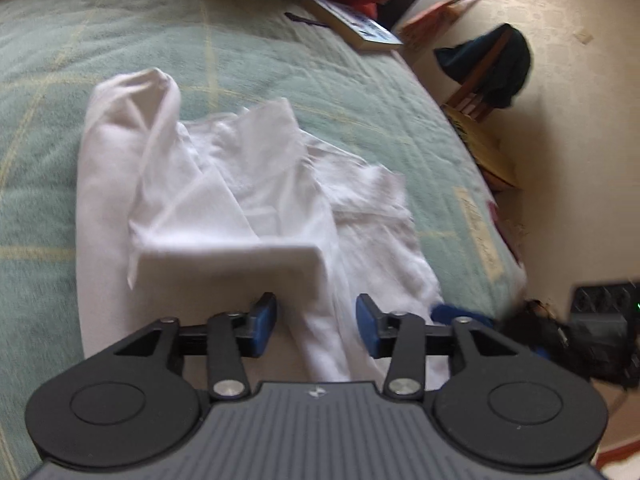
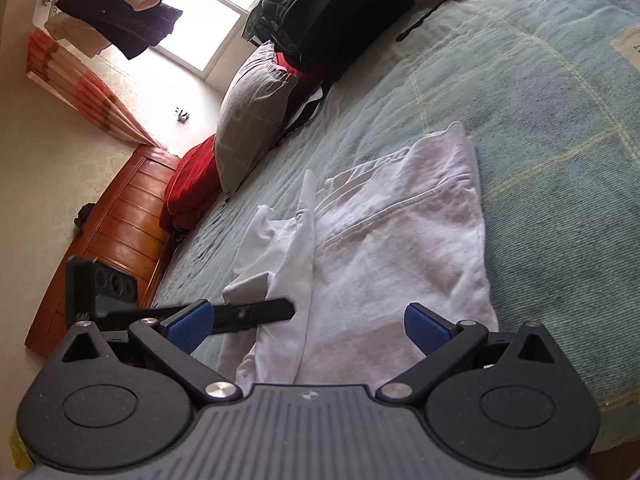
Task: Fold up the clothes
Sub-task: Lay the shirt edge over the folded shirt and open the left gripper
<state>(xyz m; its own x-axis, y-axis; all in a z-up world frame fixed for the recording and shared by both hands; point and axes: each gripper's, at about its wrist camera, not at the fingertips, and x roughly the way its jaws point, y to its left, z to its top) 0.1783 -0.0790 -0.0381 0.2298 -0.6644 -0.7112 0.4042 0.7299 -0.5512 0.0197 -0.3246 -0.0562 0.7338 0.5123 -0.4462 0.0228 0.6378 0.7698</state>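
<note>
A: What does the right wrist view add?
B: A pillow (image 2: pixel 256 116), upper left; the right gripper (image 2: pixel 310 328) gapes wide, empty.
A: And the left?
B: The left gripper (image 1: pixel 316 326) stands half open, empty, over the white garment (image 1: pixel 240 208) on the green bedspread (image 1: pixel 60 60); a book (image 1: pixel 352 24) lies beyond.

One white garment (image 1: pixel 240 200) mid-bed, partly folded. One green bedspread (image 1: pixel 60 60). One book (image 1: pixel 352 24) at 1 o'clock. One black backpack (image 2: pixel 332 8) at 12 o'clock. One grey pillow (image 2: pixel 252 112), one red cushion (image 2: pixel 192 184) at 10 o'clock. Two grippers: left gripper (image 1: pixel 316 330), right gripper (image 2: pixel 306 330).
</note>
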